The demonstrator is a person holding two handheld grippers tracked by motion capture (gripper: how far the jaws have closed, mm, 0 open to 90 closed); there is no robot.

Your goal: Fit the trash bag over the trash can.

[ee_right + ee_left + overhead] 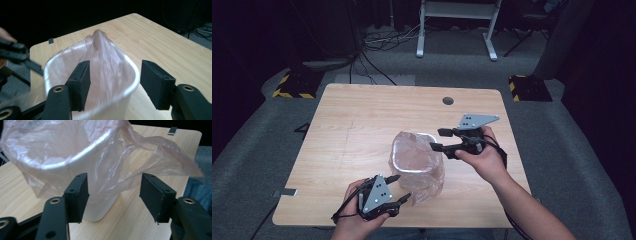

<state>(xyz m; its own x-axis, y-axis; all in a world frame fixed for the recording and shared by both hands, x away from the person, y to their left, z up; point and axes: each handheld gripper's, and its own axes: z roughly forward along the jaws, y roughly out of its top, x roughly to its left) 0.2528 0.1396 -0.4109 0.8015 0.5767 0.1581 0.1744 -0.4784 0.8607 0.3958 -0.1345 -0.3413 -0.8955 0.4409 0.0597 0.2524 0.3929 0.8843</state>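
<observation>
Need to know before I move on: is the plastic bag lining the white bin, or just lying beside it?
Lining it. The pink plastic bag sits inside the white bin, and its edge drapes over the rim and hangs down outside.

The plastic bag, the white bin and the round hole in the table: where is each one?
plastic bag (160, 155), left gripper view, on its loose flap hanging outside
white bin (130, 75), right gripper view, on its rim
round hole (448, 100), high view, on its dark middle

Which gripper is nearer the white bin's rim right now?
Right. The right gripper sits open at the white bin rim's far-right edge; the left gripper is open just off the plastic liner draped down its near side.
</observation>
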